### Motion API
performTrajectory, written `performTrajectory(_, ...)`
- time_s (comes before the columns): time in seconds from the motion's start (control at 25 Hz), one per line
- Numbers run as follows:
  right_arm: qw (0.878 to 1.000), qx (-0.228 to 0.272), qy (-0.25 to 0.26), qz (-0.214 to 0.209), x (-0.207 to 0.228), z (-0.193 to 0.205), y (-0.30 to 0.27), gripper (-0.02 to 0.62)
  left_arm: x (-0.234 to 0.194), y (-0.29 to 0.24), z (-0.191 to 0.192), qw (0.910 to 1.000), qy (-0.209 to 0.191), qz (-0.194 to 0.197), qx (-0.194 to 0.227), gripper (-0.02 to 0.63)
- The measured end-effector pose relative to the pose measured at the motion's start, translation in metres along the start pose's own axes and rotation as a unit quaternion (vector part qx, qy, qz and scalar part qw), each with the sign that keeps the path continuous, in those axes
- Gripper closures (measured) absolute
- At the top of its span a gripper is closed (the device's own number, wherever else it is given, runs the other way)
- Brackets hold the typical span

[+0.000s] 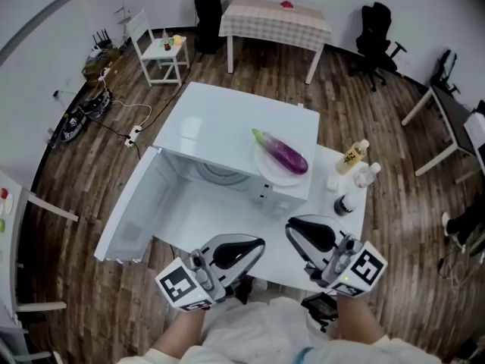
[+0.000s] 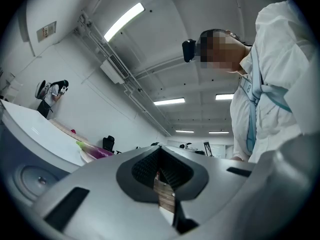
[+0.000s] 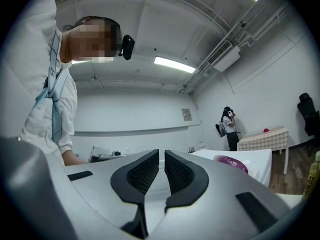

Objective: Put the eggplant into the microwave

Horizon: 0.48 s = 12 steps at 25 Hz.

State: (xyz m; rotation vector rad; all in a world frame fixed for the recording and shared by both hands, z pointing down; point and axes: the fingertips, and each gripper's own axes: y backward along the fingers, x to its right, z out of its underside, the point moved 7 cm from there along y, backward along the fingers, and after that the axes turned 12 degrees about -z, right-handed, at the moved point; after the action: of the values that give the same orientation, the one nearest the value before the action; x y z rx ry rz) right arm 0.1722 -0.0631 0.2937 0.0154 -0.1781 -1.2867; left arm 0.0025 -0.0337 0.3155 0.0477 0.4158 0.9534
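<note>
A purple eggplant [image 1: 282, 154] with a green stem lies on a white plate [image 1: 274, 176] on top of the white microwave [image 1: 227, 116]. The microwave's door [image 1: 130, 217] hangs open to the left, and its cavity [image 1: 216, 179] shows nothing inside. Both grippers hover near the table's front edge, below the microwave. My left gripper [image 1: 259, 243] is shut with nothing in it, and so is my right gripper [image 1: 291, 227]. In the left gripper view the eggplant [image 2: 94, 151] shows far left beyond the jaws [image 2: 160, 154]. In the right gripper view the eggplant [image 3: 231, 163] lies to the right of the jaws [image 3: 161, 155].
Bottles [image 1: 353, 157] and a small dark jar [image 1: 345, 204] stand on the white table right of the microwave. Behind are a checkered-cloth table [image 1: 276, 17], a white chair [image 1: 157, 48], an office chair [image 1: 377, 32], floor cables [image 1: 98, 105] and a standing person [image 1: 205, 6].
</note>
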Motion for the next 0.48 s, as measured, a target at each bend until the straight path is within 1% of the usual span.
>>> performTrajectory(0.16, 1.000, -0.023, 0.014, 0.015, 0.021, -0.001, 0.006, 0.553, -0.001, -0.007, -0.001, 1.0000, 0.002, 0.000, 0.002, 0.604)
performTrajectory(0.2, 0.999, -0.028, 0.012, 0.017, 0.028, 0.001, 0.008, 0.532, -0.002, -0.007, 0.000, 1.0000, 0.002, -0.001, 0.001, 0.604)
performTrajectory(0.24, 0.999, -0.034, 0.009, 0.019, 0.034, 0.002, 0.009, 0.475, -0.002, -0.007, 0.002, 1.0000, 0.003, -0.002, -0.001, 0.604)
performTrajectory(0.28, 0.999, -0.040, 0.007, 0.022, 0.041, 0.004, 0.010, 0.445, -0.002, -0.007, 0.005, 1.0000, 0.004, -0.004, -0.003, 0.604)
performTrajectory(0.48, 0.996, -0.065, 0.022, 0.052, 0.072, 0.011, 0.016, 0.434, -0.003, -0.004, 0.016, 0.9997, 0.013, -0.015, -0.015, 0.604)
